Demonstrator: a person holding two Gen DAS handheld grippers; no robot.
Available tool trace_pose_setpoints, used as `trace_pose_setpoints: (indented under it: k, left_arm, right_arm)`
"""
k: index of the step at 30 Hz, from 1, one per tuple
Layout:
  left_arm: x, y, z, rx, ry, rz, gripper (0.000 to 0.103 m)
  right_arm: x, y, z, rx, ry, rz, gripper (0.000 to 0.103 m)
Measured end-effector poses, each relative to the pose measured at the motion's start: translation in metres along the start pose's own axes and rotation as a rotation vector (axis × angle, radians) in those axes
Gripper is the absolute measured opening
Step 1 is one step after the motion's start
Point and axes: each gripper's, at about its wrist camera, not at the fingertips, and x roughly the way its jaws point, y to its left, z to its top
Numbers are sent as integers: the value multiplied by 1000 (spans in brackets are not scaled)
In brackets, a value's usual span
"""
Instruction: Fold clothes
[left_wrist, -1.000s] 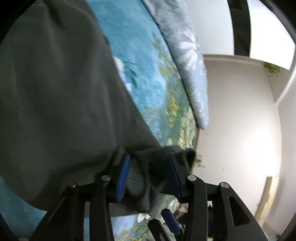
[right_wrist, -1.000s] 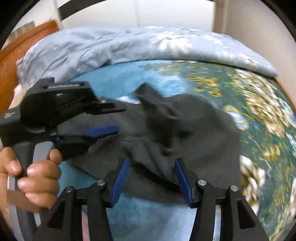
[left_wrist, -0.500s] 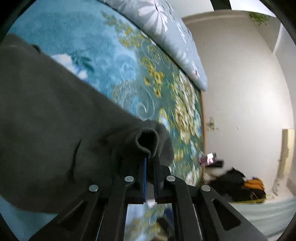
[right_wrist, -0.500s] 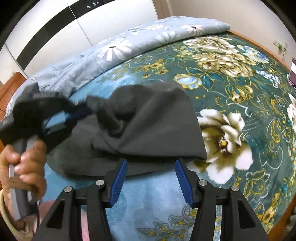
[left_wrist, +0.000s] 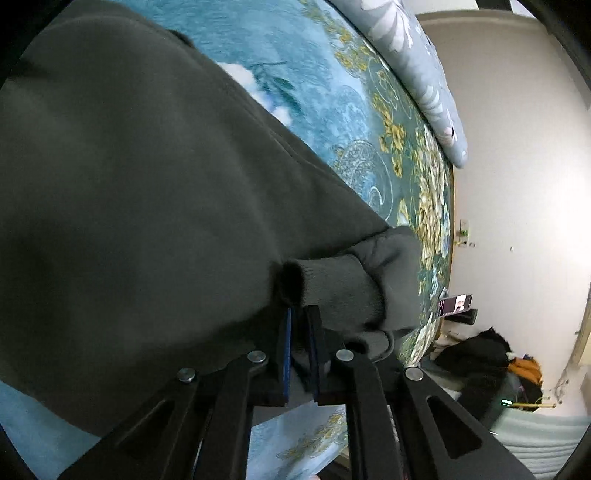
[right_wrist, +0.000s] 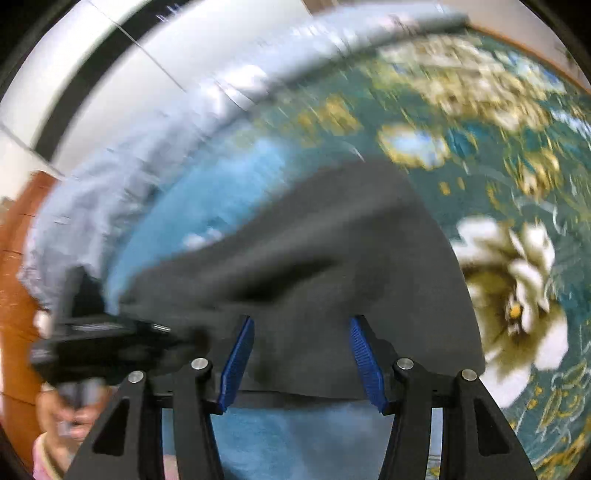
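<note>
A dark grey sweatshirt (left_wrist: 147, 203) lies spread on the teal flowered bed cover (left_wrist: 332, 92). My left gripper (left_wrist: 300, 314) is shut on the sweatshirt's ribbed cuff (left_wrist: 340, 291), with the sleeve bunched over its fingers. In the right wrist view the same sweatshirt (right_wrist: 314, 258) lies folded over on the bed cover (right_wrist: 517, 129). My right gripper (right_wrist: 301, 325) stands open over the garment's near edge with nothing pinched between its blue pads. The left gripper (right_wrist: 110, 339) shows blurred at the left, held by a hand (right_wrist: 62, 428).
A light blue flowered quilt (left_wrist: 417, 66) is heaped along the bed's far side, also the quilt (right_wrist: 147, 166) in the right view. A wooden headboard (right_wrist: 14, 277) is at left. Beyond the bed edge are a white wall (left_wrist: 517, 184), a phone (left_wrist: 456, 304) and dark bags (left_wrist: 487, 358).
My left gripper shut on the cuff and has carried it across the sweatshirt. My right gripper, open throughout, has swung in low over the garment's near edge; its view is motion-blurred.
</note>
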Motion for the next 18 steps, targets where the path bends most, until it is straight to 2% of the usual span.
trace_pose_setpoints:
  k: [3,5,8,10,12,15,18]
  left_arm:
    - [-1,7,0,-38,3,5,9]
    - [-11,11,0,-57,-32,6,7]
    - [-29,5,-4,-31,-74,-40,9]
    - [-34,0,-7,-37,-48,-103,18]
    - [-32,-6,-10,-49,-21,-143,41]
    - [-23,-15,-15,-69,19,-190,47]
    - [-13,-24,-19,-84,58,-224,48]
  right_arm:
    - [13,-13,-14,41,14,4,58]
    - [12,-11,-19,21,-3,-1,58]
    - [8,-4,-20,-15,2,-23,58]
    - [0,1,-19,-19,-21,-11,58]
    - [-7,3,-18,-8,-41,5,58]
    - [-6,1,-20,16,-35,22,58]
    - [-4,-1,-24,26,-32,19,58]
